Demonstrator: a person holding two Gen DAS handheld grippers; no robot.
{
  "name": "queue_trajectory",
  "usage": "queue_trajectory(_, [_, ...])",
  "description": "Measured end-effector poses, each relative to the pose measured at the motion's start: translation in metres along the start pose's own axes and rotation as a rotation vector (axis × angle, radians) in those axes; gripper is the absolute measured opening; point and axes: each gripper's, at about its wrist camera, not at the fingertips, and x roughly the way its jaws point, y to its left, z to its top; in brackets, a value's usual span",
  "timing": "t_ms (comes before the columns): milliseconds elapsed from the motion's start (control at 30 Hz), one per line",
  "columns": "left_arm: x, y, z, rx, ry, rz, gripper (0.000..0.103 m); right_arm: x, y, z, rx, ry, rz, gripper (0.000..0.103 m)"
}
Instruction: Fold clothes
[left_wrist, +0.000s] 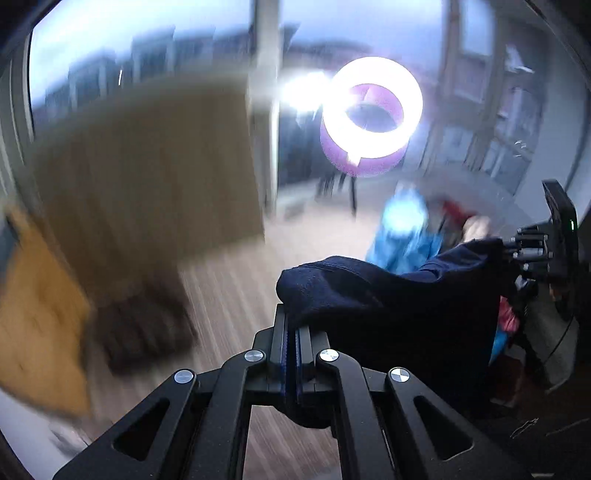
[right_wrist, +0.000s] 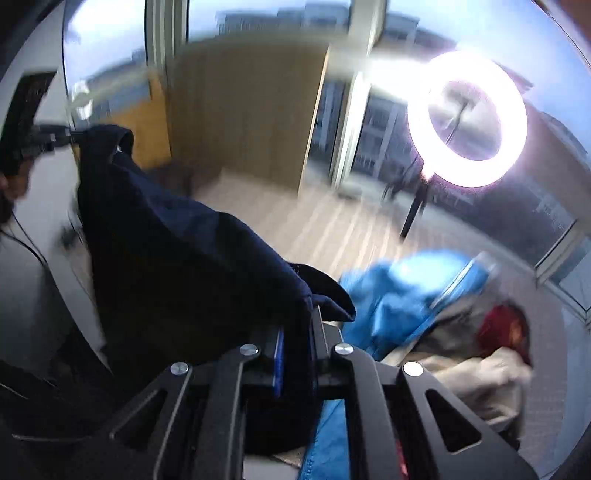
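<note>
A dark navy garment (left_wrist: 399, 295) hangs stretched in the air between both grippers. My left gripper (left_wrist: 291, 325) is shut on one end of it, the cloth bunched over the fingertips. In the right wrist view the same navy garment (right_wrist: 177, 251) runs from my right gripper (right_wrist: 299, 325), which is shut on its near end, up to the left gripper (right_wrist: 68, 133) at the far left. The right gripper (left_wrist: 517, 247) shows at the right edge of the left wrist view, clamped on the cloth's far end. Both views are blurred by motion.
A heap of other clothes lies below: a bright blue garment (right_wrist: 402, 295), a beige one (right_wrist: 476, 376) and a red one (right_wrist: 506, 328). A lit ring light (right_wrist: 467, 118) on a stand rises over a wood-plank floor (left_wrist: 236, 288). A tall wooden panel (left_wrist: 147, 173) stands beside windows.
</note>
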Motion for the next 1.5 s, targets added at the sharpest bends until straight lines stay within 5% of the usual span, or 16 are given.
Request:
queue_trajectory(100, [0.054,0.006,-0.036,-0.012,0.119,0.017,0.002,0.062,-0.003,-0.024,0.03,0.146,0.038,0.013])
queue_trajectory(200, [0.067,0.007,-0.064,-0.018,0.173,0.011,0.002,0.093,-0.017,-0.045,0.059,0.234,-0.064,0.022])
queue_trajectory(300, [0.07,0.012,-0.084,-0.038,0.21,-0.006,0.002,0.082,-0.02,-0.057,0.051,0.212,-0.029,0.026])
queue_trajectory(400, [0.066,0.017,-0.095,-0.047,0.22,-0.012,0.002,0.081,-0.006,-0.049,0.007,0.157,0.046,0.055])
queue_trajectory(667, [0.058,0.036,-0.117,-0.096,0.236,-0.008,0.002,0.111,0.01,-0.024,-0.07,0.141,0.097,0.057])
queue_trajectory(700, [0.057,0.038,-0.12,-0.101,0.238,-0.006,0.002,0.106,0.01,-0.02,-0.067,0.122,0.098,0.055])
queue_trajectory(767, [0.057,0.042,-0.125,-0.109,0.243,-0.003,0.002,0.095,0.009,-0.014,-0.062,0.085,0.102,0.015])
queue_trajectory(800, [0.057,0.043,-0.127,-0.113,0.245,-0.002,0.002,0.089,0.008,-0.011,-0.059,0.067,0.104,0.003])
queue_trajectory(1033, [0.015,0.054,-0.086,-0.123,0.09,-0.026,0.002,0.05,0.004,0.012,-0.041,-0.061,0.116,0.002])
queue_trajectory(1200, [-0.032,0.039,-0.004,0.009,-0.083,0.014,0.002,-0.05,-0.015,0.071,-0.028,-0.279,-0.024,0.002])
queue_trajectory(1300, [-0.067,0.025,0.018,0.088,-0.155,0.003,0.002,-0.112,-0.013,0.083,-0.034,-0.386,-0.088,0.002])
queue_trajectory(1400, [-0.074,0.013,0.008,0.142,-0.139,-0.04,0.002,-0.138,-0.01,0.061,0.004,-0.401,-0.093,0.002])
queue_trajectory(1500, [-0.043,-0.007,-0.022,0.183,-0.04,-0.148,0.003,-0.121,-0.01,0.02,0.066,-0.315,-0.128,0.002])
